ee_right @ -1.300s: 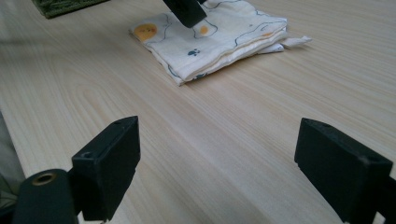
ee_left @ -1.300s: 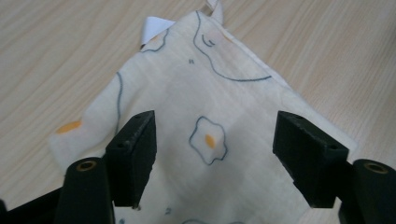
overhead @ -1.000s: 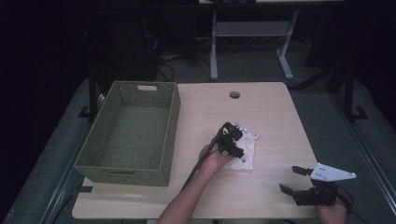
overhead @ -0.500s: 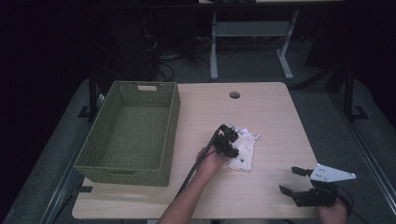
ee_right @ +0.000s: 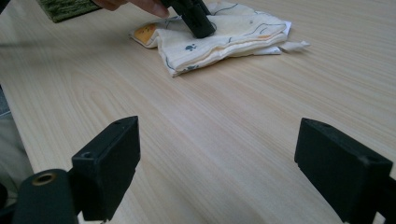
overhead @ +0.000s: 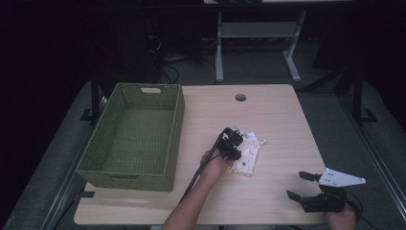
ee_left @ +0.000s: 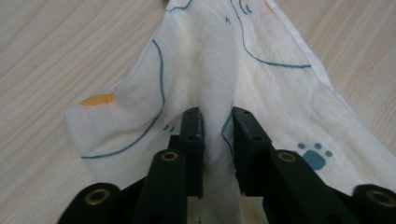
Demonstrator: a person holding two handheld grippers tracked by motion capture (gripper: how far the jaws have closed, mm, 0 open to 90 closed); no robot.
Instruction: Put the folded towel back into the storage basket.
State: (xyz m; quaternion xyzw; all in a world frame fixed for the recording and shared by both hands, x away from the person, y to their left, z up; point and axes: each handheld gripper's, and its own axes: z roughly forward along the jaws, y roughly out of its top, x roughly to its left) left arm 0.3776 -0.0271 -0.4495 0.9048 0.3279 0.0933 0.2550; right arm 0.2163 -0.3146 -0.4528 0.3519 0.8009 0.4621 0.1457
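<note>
A white cloth (overhead: 250, 152) printed with blue lines, paw marks and orange patches lies crumpled at the middle of the table (overhead: 273, 110). My left gripper (overhead: 234, 143) points down onto it. In the left gripper view its jaws have just been closing, and the left gripper (ee_left: 217, 116) pinches a raised fold of the cloth (ee_left: 261, 70) between its pads. My right gripper (overhead: 298, 185) rests near the table's front right corner. In its own view the right gripper (ee_right: 219, 135) stands open with nothing between its jaws, facing the cloth (ee_right: 224, 32) and the left gripper (ee_right: 196, 18).
A green woven basket (overhead: 177, 124) stands on the left part of the table, with nothing seen inside. A round cable hole (overhead: 240, 97) sits near the far edge. Bare wood lies between the cloth and my right gripper.
The left gripper has shifted slightly toward the person while staying on the cloth. The right gripper has kept its place.
</note>
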